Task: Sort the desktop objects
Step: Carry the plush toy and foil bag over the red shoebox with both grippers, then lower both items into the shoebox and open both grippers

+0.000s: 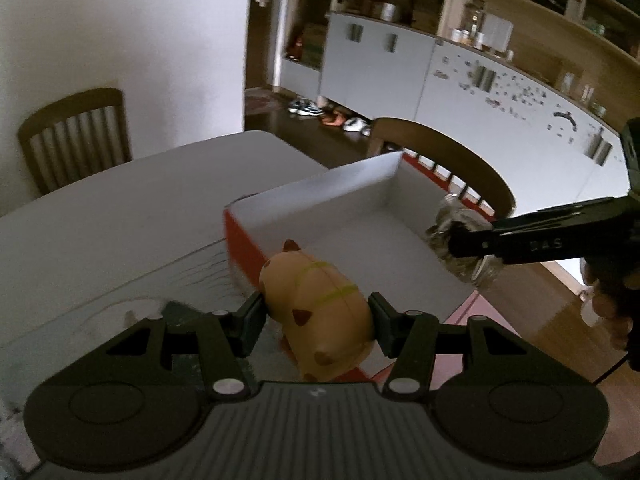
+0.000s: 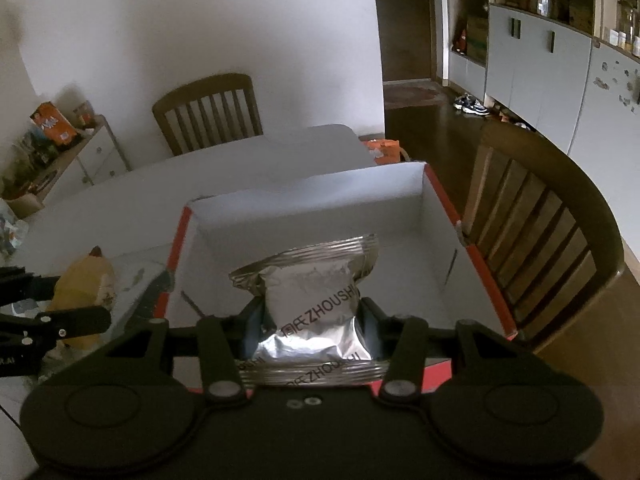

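Note:
My left gripper [image 1: 316,320] is shut on a tan toy animal [image 1: 320,304] with brown spots and yellow-green stripes, held above the near left corner of a red box with a white inside [image 1: 360,216]. My right gripper [image 2: 310,320] is shut on a silver foil snack packet [image 2: 312,284], held over the same box [image 2: 424,208]. The right gripper and packet [image 1: 460,240] show at the right of the left wrist view. The toy [image 2: 86,280] and the left gripper show at the left of the right wrist view.
The box stands on a white table [image 1: 120,216]. Wooden chairs stand at the far side [image 2: 208,108] and right side [image 2: 540,220] of the table. A low cabinet with cartons [image 2: 60,144] is at the left. White cupboards [image 1: 480,92] line the right wall.

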The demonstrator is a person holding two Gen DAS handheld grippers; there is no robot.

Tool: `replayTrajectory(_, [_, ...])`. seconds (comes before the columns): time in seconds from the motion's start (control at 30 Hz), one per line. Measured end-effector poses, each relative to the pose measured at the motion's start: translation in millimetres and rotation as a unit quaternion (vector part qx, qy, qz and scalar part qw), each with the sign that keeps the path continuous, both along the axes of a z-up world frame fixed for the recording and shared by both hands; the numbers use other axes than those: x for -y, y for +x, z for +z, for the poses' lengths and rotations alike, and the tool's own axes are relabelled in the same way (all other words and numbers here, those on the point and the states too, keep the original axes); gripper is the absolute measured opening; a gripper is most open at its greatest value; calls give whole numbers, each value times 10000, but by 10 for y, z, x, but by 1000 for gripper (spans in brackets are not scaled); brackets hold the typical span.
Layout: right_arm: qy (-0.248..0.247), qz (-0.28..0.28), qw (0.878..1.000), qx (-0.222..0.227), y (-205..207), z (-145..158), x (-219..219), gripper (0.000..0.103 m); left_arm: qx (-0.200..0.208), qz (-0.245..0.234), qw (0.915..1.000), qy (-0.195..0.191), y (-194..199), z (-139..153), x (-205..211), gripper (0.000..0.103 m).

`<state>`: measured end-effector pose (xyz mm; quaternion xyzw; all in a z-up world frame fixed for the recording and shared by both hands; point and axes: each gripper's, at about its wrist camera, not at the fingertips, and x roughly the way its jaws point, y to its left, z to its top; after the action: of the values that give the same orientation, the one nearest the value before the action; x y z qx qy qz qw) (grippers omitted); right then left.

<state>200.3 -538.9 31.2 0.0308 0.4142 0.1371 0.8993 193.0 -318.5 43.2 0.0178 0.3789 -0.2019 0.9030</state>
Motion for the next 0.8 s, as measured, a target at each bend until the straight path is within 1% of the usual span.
replayTrajectory(0.1, [-43,-6,10000,-72,65,-35,46,49,-21,-140,9999,-47,98,-43,115,55])
replayTrajectory(0.27, [-78,1,9999,-89,158,-69,93,49,-25,-381,9993,32,206,-103,305,55])
replayTrajectory(0.4, [-131,35,9998,-121,208,-106,99,49,-166,-630,9978,149,346,-203,437,55])
replayTrajectory(0.53, [-276,55,9994,-176,264,-176,109,49,-314,-773,9959,343,478,-329,548,55])
replayTrajectory(0.7, [-441,88,9984,-352,355,-347,152,49,-403,-986,9926,574,600,-443,675,55])
replayTrajectory(0.8, [-482,54,9979,-430,422,-447,183,49,-461,-1090,9910,632,683,-489,741,55])
